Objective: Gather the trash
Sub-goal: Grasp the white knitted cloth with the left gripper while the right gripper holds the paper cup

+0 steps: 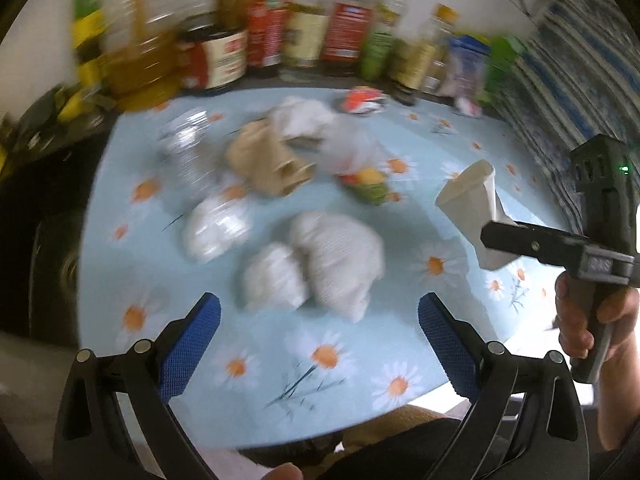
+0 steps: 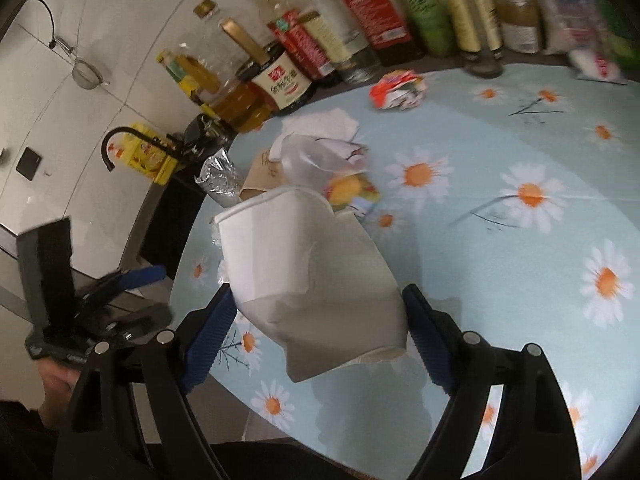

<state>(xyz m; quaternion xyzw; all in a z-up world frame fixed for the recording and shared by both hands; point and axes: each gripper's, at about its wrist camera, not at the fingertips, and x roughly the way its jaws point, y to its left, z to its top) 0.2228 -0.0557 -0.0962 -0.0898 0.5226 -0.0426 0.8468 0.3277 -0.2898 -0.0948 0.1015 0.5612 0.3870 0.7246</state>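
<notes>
Though crumpled, the white paper cup [image 2: 308, 264] sits clamped in right tongs [image 2: 320, 320].

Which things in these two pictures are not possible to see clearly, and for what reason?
- Left wrist view: bottle labels unreadable, motion blur.
- Left wrist view: white crumpled wads smeared; paper or cloth, cannot tell.
- Right wrist view: paper cup in the right tool hides the trash behind it.
- Right wrist view: left tool blurred and seen side-on; its opening is unclear there.
- Both views: where collected trash goes is out of frame.
</notes>
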